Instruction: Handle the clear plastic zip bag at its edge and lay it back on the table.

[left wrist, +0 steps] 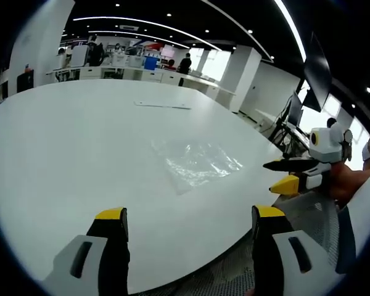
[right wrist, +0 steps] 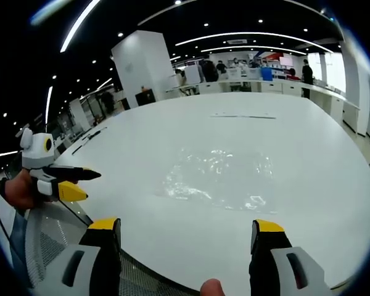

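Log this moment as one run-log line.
bag: clear zip bag flat on white table, untouched | left hand-held gripper: open, short of bag | right hand-held gripper: open, short of bag

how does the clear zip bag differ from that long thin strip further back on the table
The zip bag is broad, transparent and crinkled, catching glints; the strip is narrow, straight and opaque-looking. The bag lies nearer the left tool and right tool; the strip sits far beyond it. Both lie flat on the white table, untouched.
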